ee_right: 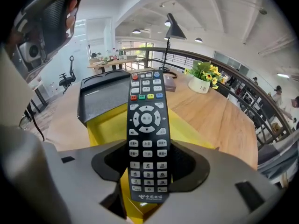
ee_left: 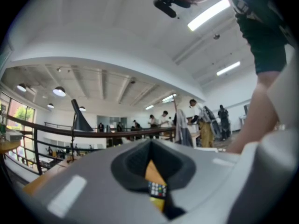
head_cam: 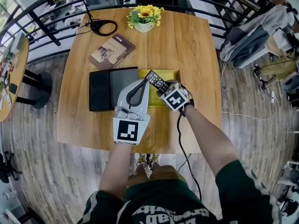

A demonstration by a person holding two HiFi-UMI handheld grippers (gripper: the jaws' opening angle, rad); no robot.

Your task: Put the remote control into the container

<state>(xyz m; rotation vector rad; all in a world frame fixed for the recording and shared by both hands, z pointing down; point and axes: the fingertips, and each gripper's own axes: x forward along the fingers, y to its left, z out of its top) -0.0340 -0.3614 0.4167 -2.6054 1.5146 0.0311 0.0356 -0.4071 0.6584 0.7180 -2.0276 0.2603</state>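
Above the yellow container (head_cam: pixel 171 73), right gripper (ee_right: pixel 148 171) clamps the remote control (ee_right: pixel 147 118); left gripper (head_cam: pixel 141 83) closed.

Railing (ee_left: pixel 93 134), desks (ee_right: pixel 108 63) and strip lights (ee_left: pixel 208 14) suggest an office

tabletop (head_cam: pixel 187 45): light wood, smooth, satin | remote control (ee_right: pixel 146 125): black matt plastic, rubbery-looking keys | container (ee_right: pixel 105 127): yellow, smooth, plastic-looking

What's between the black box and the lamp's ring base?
A brown book lies flat between the black box and the ring base; head view shows it.
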